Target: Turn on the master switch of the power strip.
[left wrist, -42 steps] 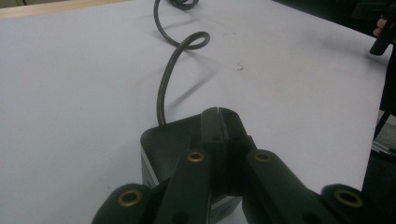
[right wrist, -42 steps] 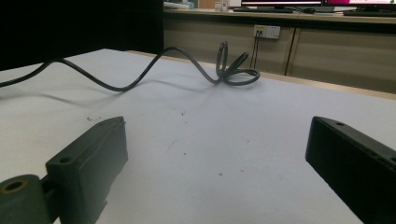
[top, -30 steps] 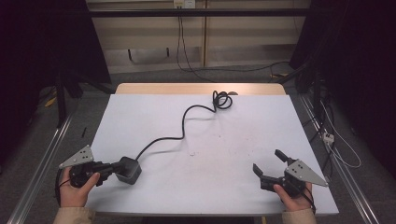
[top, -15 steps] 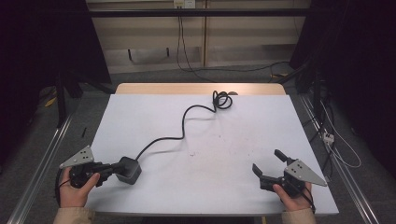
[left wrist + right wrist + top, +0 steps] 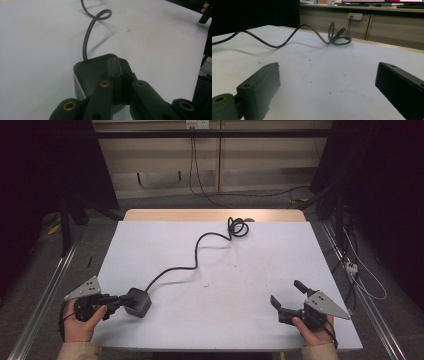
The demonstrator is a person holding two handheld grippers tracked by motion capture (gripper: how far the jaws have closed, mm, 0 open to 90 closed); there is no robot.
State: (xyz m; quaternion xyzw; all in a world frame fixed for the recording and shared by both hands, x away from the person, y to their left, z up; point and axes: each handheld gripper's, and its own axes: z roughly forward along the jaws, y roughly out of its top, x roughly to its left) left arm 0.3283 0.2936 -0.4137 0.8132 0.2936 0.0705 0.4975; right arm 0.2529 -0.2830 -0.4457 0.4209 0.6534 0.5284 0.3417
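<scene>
Near the surface [image 5: 165, 240]'s front left corner, left claw [image 5: 117, 72] pressed together atop a black adapter [image 5: 138, 302]; right claw [image 5: 287, 295] apart, empty. Risk: snagging the kinked cord [image 5: 200, 251], adapter sliding off the edge.

A white rectangular worktop [image 5: 165, 240] with a bare wooden far edge carries a black box-shaped power adapter [image 5: 138, 302] near its left front corner; its black cable [image 5: 197, 255] snakes to a coil at the far edge.

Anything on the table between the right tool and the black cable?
Nothing visible. The right tool stands open at the near right, and only bare white table lies between it and the cable. The left tool is shut against the adapter.
</scene>
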